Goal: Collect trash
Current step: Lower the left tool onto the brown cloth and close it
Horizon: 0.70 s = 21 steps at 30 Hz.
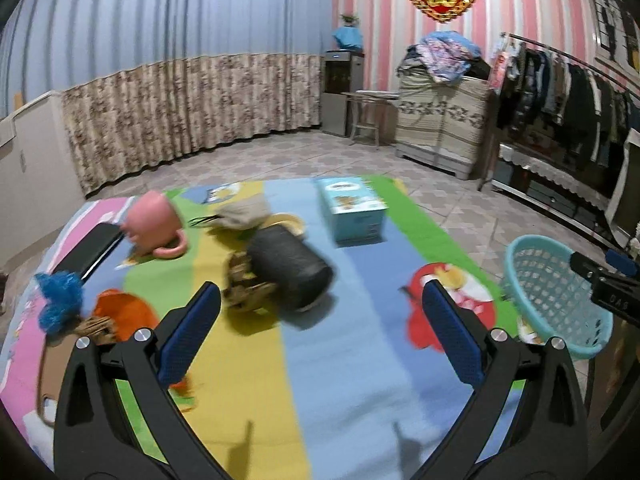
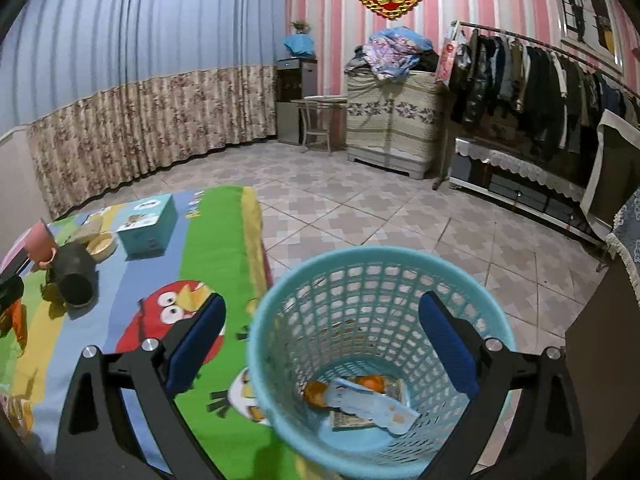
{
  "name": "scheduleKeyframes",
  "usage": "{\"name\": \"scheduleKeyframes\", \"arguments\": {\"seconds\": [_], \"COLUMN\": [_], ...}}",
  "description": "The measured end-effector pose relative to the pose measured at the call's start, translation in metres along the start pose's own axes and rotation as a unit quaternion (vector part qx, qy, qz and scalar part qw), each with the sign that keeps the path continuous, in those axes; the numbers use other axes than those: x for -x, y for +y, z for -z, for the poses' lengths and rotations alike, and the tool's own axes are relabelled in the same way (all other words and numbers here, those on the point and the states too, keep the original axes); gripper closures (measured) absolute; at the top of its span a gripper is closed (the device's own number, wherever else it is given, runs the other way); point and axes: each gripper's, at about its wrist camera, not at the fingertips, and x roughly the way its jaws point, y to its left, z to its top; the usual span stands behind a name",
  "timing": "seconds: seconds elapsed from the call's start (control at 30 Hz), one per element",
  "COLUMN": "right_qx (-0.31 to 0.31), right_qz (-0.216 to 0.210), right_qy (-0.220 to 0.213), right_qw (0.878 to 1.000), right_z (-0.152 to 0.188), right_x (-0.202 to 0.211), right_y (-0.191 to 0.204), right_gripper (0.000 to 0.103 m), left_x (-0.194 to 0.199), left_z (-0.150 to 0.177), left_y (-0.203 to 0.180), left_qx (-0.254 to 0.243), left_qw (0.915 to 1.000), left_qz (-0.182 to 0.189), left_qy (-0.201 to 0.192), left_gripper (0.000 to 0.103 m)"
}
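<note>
With the right gripper (image 2: 320,340) spread wide and empty over the turquoise plastic lattice basket (image 2: 280,296), the left gripper (image 1: 320,316), equally wide, should settle squarely around the crumpled brown scrap (image 1: 244,284); avoid nudging the black cylindrical cup (image 1: 292,268).

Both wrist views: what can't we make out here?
- Left wrist view: the brown crumpled item beside the black cylinder is motion-blurred; can't identify it.
- Left wrist view: the items near the blue pom-pom are partly behind the left gripper, jaws open.
- Right wrist view: the trash in the basket overlaps; the bottom piece is mostly covered by the pale wrapper.
- Right gripper: jaws open, nothing between them.
</note>
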Motion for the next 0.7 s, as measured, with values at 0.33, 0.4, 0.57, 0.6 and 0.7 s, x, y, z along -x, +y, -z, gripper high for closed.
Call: {"name": "scheduleKeyframes", "arguments": {"seconds": [0.33, 0.4, 0.57, 0.6, 0.7], "right_qx": [-0.016, -0.013, 0.009, 0.011, 0.02], "right_qz": [-0.028, -0.033, -0.04, -0.044, -0.054], "right_qy": [0.013, 0.019, 0.031, 0.034, 0.042], "right_qw": [0.999, 0.999, 0.999, 0.998, 0.997], "right_z": [0.004, 0.006, 0.013, 0.014, 0.019], "right_x": [0.0, -0.002, -0.006, -0.007, -0.01], "right_y": [0.029, 0.038, 0.061, 0.065, 0.079], "right_gripper": [0.008, 0.008, 0.008, 0.008, 0.008], "left_x": [-0.001, -0.003, -0.004, -0.004, -0.011], "left_z": [0.024, 0.027, 0.037, 0.038, 0.04], "left_y": [0.086, 0.1, 0.139, 0.144, 0.162], "left_qx": [0.025, 0.03, 0.047, 0.049, 0.057], "left_qw": [0.9977, 0.997, 0.9943, 0.9938, 0.9914], "left_qz": [-0.057, -0.065, -0.086, -0.089, -0.1], "left_qy": [0.024, 0.03, 0.043, 0.045, 0.062], "left_gripper": [0.006, 0.006, 0.006, 0.006, 0.006]}}
